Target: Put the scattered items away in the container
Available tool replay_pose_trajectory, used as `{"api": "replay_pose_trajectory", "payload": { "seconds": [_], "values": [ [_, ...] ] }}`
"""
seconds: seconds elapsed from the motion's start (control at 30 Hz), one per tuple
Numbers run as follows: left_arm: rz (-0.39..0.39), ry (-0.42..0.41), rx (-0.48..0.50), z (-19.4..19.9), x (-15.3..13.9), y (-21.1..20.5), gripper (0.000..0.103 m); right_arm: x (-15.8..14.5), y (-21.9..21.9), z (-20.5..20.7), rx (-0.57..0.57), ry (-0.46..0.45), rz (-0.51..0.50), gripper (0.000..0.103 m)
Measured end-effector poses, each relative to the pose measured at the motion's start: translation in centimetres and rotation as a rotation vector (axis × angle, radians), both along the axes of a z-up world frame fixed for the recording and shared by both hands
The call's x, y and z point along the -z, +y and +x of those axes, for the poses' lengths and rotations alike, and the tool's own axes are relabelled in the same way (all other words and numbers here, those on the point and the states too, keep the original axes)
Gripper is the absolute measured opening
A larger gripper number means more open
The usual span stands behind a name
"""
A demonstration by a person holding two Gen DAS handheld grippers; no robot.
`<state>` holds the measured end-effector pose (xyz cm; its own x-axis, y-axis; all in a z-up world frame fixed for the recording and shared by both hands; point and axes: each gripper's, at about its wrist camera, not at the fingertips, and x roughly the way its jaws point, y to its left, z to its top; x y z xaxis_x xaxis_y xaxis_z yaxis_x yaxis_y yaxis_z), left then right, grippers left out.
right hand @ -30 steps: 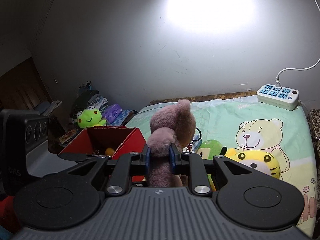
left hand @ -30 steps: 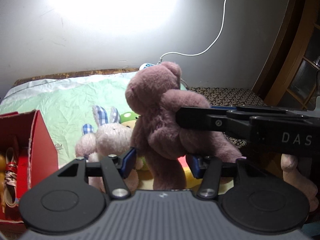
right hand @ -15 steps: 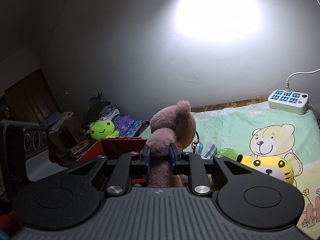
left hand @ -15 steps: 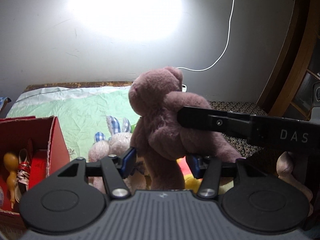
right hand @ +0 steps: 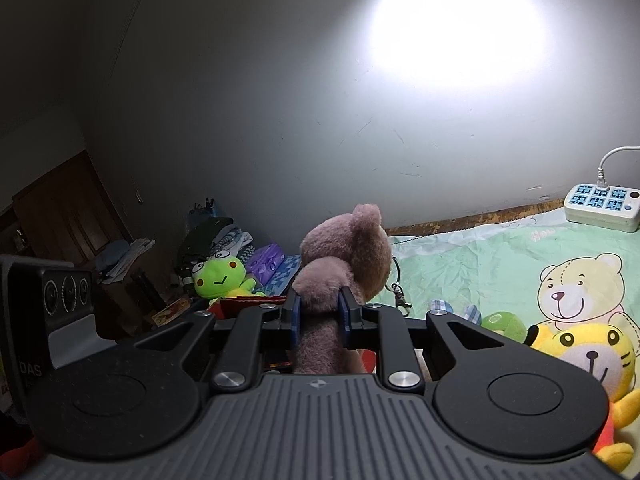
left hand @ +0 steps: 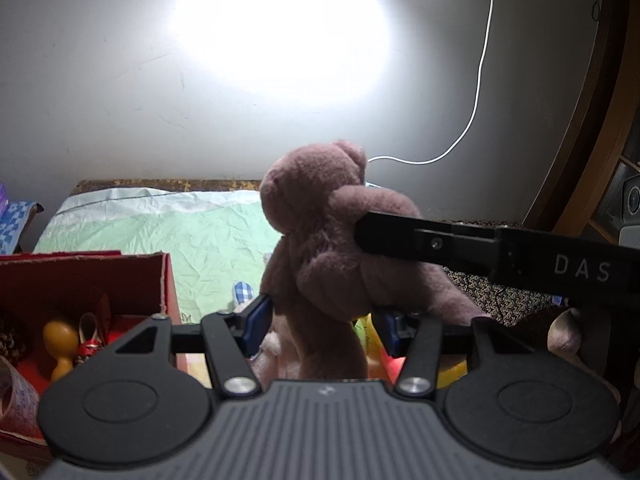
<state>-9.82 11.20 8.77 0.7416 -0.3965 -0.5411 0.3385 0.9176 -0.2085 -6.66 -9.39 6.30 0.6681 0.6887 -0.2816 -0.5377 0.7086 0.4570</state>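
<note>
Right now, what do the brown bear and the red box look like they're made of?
Brown bear: soft plush, matte; fuzzy nap, and its limb dents where the right hand-held gripper squeezes it. Red box: probably cardboard, matte red; thin wall with a pale, ragged edge, though the material isn't certain.

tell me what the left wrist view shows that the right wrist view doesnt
Only the left wrist view: the inside of the red box, holding a yellow wooden piece, and the right gripper's black finger reaching across to the bear's arm.

Only the right wrist view: the power strip, the green frog plush and the yellow tiger plush.

Both: the brown teddy bear, clamped by the left gripper and the right gripper, above the green bedsheet.
</note>
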Motion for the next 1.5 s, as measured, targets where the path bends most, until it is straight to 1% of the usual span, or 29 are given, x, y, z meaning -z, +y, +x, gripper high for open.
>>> {"api": "replay_pose_trajectory", "payload": {
  "seconds": [0.2, 0.5, 0.77, 0.87, 1.03, 1.07, 1.17, 1.5],
  "values": [
    [-0.027, 0.001, -0.022, 0.1, -0.1, 4.5, 0.053, -0.3, 4.0, 0.3, -0.009, 0.011, 0.013, 0.021],
    [-0.007, 0.006, -0.11, -0.7, 0.4, 12.0, 0.053, 0.3, 11.6, 0.7, -0.061, 0.041, 0.048, 0.021],
    [0.033, 0.028, -0.201, -0.7, 1.8, 18.2, 0.053, 2.0, 17.6, 1.8, -0.091, 0.129, 0.117, 0.021],
    [0.055, 0.042, -0.225, -1.2, 1.7, 20.0, 0.053, 3.0, 19.3, 2.1, -0.094, 0.17, 0.149, 0.021],
    [0.096, 0.064, -0.255, -0.3, 2.7, 21.6, 0.053, 4.4, 21.4, 2.6, -0.096, 0.245, 0.206, 0.021],
    [0.105, 0.07, -0.26, 0.0, 3.3, 21.9, 0.053, 4.7, 21.7, 2.7, -0.096, 0.261, 0.216, 0.021],
    [0.131, 0.085, -0.269, -0.1, 3.5, 22.4, 0.053, 5.7, 22.7, 3.1, -0.09, 0.31, 0.249, 0.021],
    [0.208, 0.137, -0.275, 1.4, 5.4, 23.7, 0.053, 9.2, 24.3, 4.9, -0.07, 0.484, 0.332, 0.021]
  ]
}}
